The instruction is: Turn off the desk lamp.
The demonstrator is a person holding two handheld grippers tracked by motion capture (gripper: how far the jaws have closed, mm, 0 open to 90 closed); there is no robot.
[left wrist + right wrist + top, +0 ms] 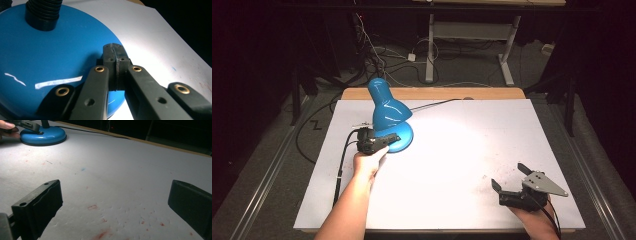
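Jaws, left gripper (115,53): pressed flat together, nothing between them, tips lying on the rim of the blue lamp base (50,57).
Jaws, right gripper (115,202): wide apart, bare surface between them.
Lamp (387,112): blue desk lamp at about 10 o'clock on the white table cover (462,150); black ribbed neck (43,13) rises from the base; shade tilts toward 11 o'clock.
Left hand (368,162): at 7 o'clock of the lamp.
Right gripper in high view (512,182): near 5 o'clock, well apart from the lamp.
Cord (437,103): runs toward 12 o'clock.

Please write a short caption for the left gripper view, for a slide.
Left gripper, jaws shut with nothing between them, over the round base of a blue desk lamp on a white table.
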